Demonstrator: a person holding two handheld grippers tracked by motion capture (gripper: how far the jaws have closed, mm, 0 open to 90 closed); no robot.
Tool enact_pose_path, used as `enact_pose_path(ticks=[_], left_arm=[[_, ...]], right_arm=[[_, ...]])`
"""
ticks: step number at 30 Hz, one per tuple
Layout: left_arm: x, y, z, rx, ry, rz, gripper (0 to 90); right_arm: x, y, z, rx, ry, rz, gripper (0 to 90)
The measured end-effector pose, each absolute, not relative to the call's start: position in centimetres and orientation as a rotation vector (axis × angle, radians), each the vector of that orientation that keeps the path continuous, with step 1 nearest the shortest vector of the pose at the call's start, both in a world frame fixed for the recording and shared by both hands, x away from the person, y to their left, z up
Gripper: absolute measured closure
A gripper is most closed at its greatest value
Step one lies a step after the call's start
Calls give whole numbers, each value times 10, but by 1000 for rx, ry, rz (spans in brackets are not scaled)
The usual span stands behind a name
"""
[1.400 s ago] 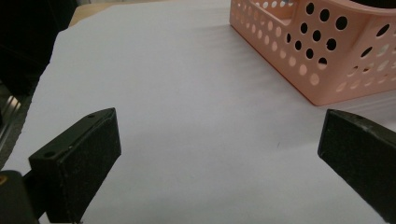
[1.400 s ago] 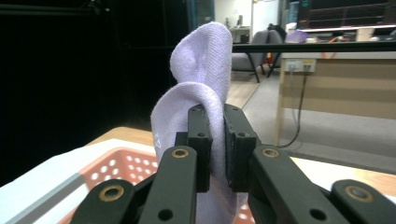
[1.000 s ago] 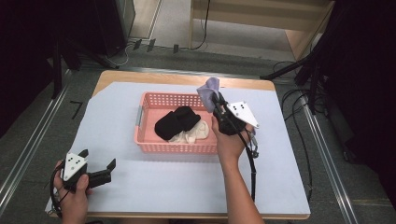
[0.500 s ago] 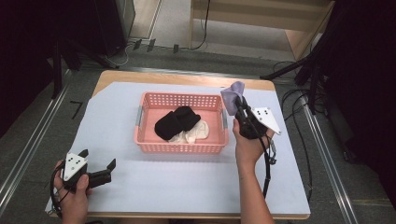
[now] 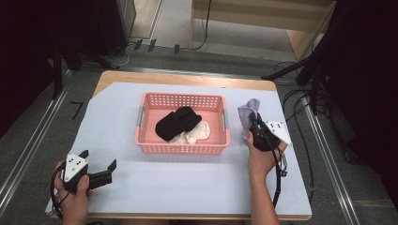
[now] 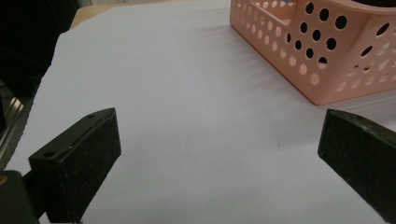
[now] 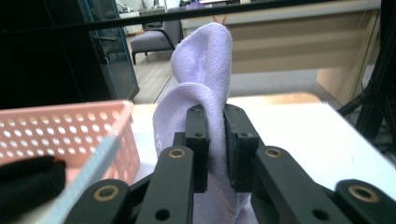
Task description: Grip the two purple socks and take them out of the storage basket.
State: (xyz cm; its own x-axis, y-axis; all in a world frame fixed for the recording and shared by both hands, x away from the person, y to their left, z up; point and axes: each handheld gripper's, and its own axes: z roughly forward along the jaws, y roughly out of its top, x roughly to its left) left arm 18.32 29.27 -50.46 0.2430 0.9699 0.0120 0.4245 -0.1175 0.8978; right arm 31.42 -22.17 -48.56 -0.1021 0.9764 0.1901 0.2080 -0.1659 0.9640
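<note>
Your right gripper (image 7: pixel 215 154) is clamped on the lilac sock (image 7: pixel 201 84), just right of the pink basket (image 5: pixel 150 147). Lower the sock flat on the white cover (image 5: pixel 187 187), then release it. Your left gripper (image 5: pixel 96 169) waits open, near left.

- Looks like a lab or office test bay, not a home.
- Counter (image 5: pixel 141 197) with a white sheet sits between metal floor rails (image 5: pixel 28 154).
- Cables (image 5: pixel 300 101) run loose over grey floor; black stands (image 5: pixel 300 70) around it.
- Behind: wooden desk (image 7: pixel 299 42), grey chair (image 7: pixel 152 39), glass partition (image 7: pixel 112 51).
</note>
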Motion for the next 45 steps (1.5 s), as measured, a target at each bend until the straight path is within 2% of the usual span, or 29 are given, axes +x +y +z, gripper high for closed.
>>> enact_pose_path(ticks=[4,5,16,19,29,45], left_arm=[[183,293,-505,1688,1307,830,2],[183,293,-504,1689,1307,831,1],[182,292,-504,1688,1302,840,1],[182,292,-505,1684,1302,843,2],[182,291,-505,1682,1299,846,2],[182,291,-504,1693,1298,847,2]], right_arm=[[310,-226,-493,1456,1360,1332,760],[306,-229,-497,1473,1351,1326,699],[282,-244,-491,1455,1308,1440,506],[271,-251,-489,1444,1300,1491,310],[246,-271,-494,1436,1350,1425,224],[211,-309,-508,1510,1331,1354,220]])
